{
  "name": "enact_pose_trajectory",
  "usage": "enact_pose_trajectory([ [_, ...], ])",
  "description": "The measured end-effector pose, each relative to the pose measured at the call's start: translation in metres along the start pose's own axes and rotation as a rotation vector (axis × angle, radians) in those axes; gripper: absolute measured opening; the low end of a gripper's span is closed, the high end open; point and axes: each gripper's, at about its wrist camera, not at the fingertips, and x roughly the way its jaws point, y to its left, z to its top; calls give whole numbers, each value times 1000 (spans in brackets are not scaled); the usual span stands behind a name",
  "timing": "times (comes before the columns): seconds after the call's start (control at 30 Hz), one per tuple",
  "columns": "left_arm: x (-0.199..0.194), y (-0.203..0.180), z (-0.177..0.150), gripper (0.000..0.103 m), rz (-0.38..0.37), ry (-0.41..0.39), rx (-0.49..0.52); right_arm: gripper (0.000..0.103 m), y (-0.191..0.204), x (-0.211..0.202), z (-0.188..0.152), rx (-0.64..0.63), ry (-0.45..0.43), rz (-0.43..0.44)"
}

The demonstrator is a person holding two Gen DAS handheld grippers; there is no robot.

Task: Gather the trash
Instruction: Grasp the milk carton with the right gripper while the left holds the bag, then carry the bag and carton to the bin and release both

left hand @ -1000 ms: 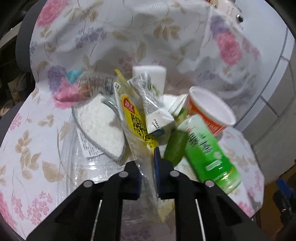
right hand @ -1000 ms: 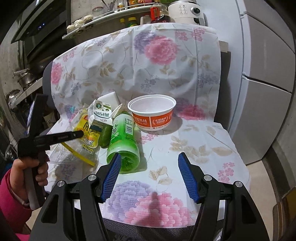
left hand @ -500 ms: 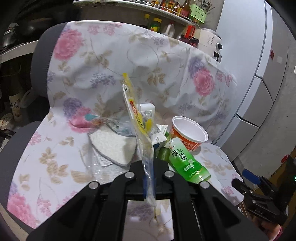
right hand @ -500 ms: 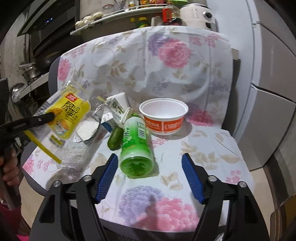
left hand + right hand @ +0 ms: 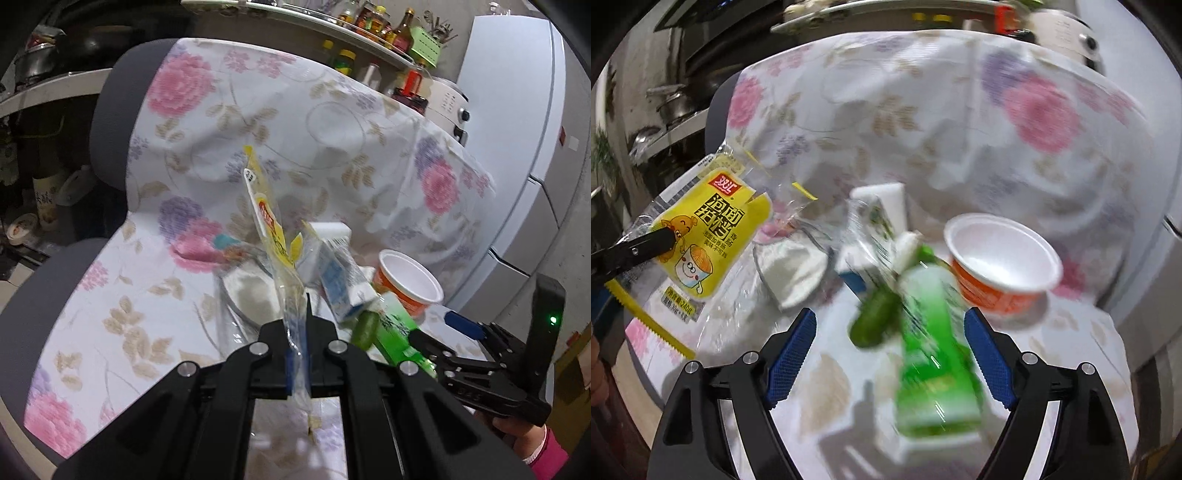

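My left gripper (image 5: 298, 332) is shut on a yellow and clear snack wrapper (image 5: 271, 229), held up above the chair seat; the right wrist view shows the wrapper (image 5: 701, 236) face on at the left, pinched by the left gripper (image 5: 666, 236). My right gripper (image 5: 890, 339) stands open just over the seat, its blue pads either side of a lying green bottle (image 5: 931, 354), not touching it. Behind the bottle lie a milk carton (image 5: 875, 221), a white pad (image 5: 792, 269) and an orange-and-white paper bowl (image 5: 1001, 262). The left wrist view has the bowl (image 5: 408, 280), carton (image 5: 340, 280) and right gripper (image 5: 469, 326).
The trash lies on a chair draped in a floral cloth (image 5: 295, 122). A white fridge (image 5: 517, 147) stands to the right, and a shelf of bottles (image 5: 384, 33) runs behind. A sleeve in pink (image 5: 546, 450) shows at the lower right.
My left gripper closed on the wrapper and lifted it off the pile, up and back. My right gripper moved in toward the green bottle and opened wider.
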Motion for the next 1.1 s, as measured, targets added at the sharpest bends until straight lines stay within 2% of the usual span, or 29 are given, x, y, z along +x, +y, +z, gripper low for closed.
enact_pose_trajectory([
  [0.1, 4, 11, 7, 2, 14, -8, -12, 79, 14, 25, 14, -17, 13, -5],
  [0.27, 15, 28, 9, 2, 29, -2, -28, 69, 32, 62, 29, -30, 39, -59],
  [0.37, 21, 35, 6, 2, 26, 11, -38, 62, 34, 80, 31, -34, 62, -105],
  [0.53, 26, 42, 2, 2, 18, 28, -45, 57, 36, 103, 28, -45, 111, -158],
  [0.63, 25, 42, 1, 2, 20, 26, -46, 44, 38, 102, 25, -69, 105, -176],
  [0.67, 25, 42, 1, 2, 20, 24, -46, 40, 38, 100, 25, -74, 91, -182],
  [0.77, 18, 39, 3, 2, 20, 12, -43, 39, 39, 83, 31, -80, 29, -149],
  [0.97, -10, 19, 8, 2, -3, -38, -10, 39, 29, 6, 49, 1, -98, -39],
  [1.1, -29, -5, 4, 2, -51, -57, 22, 39, 13, -45, 38, 44, -152, -44],
])
